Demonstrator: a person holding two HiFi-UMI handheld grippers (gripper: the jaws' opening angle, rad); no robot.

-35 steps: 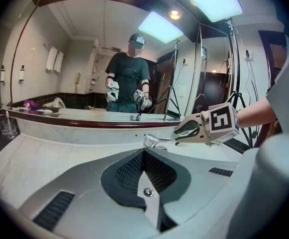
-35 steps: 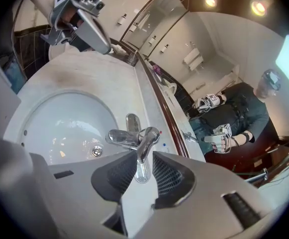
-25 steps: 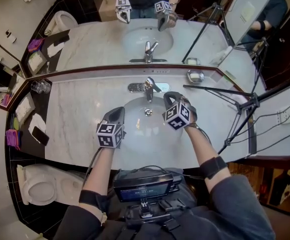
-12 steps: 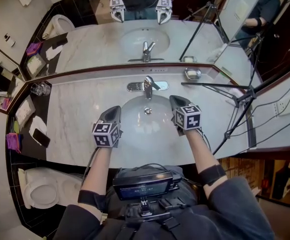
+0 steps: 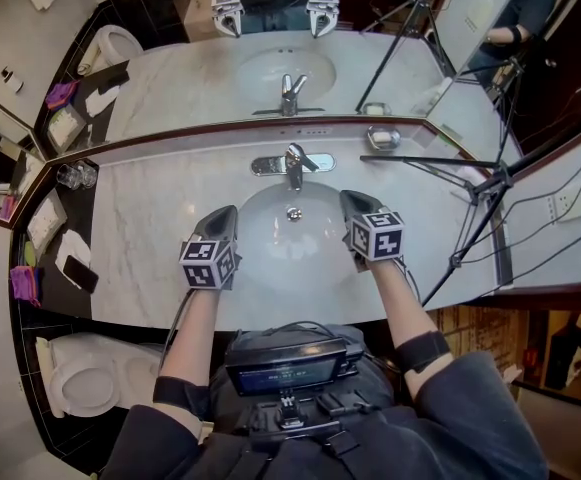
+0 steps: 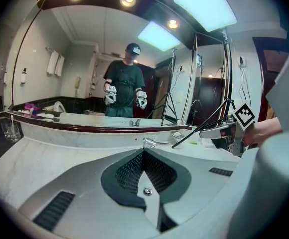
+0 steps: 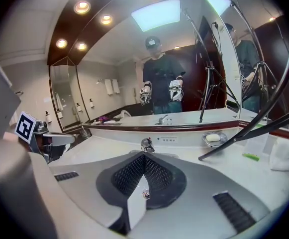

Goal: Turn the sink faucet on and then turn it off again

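The chrome faucet (image 5: 293,165) stands at the back of the white sink basin (image 5: 270,258), its lever on top; I see no water stream. My left gripper (image 5: 227,212) hovers over the basin's left rim, shut and holding nothing. My right gripper (image 5: 349,199) hovers over the right rim, also shut and holding nothing. Both point toward the mirror, well short of the faucet. In the left gripper view the shut jaws (image 6: 143,151) meet just below the faucet (image 6: 155,143). The right gripper view shows its shut jaws (image 7: 144,154) under the faucet (image 7: 145,144).
A soap dish (image 5: 383,138) sits right of the faucet. A black tripod (image 5: 475,186) leans across the counter's right side. Glasses (image 5: 75,175) and a phone (image 5: 78,273) lie at the left. A toilet (image 5: 75,373) stands lower left. The mirror (image 5: 290,68) backs the counter.
My right gripper rolled from tilted to upright and drew to the right, away from the faucet, to the basin's right rim. The left gripper stayed about where it was.
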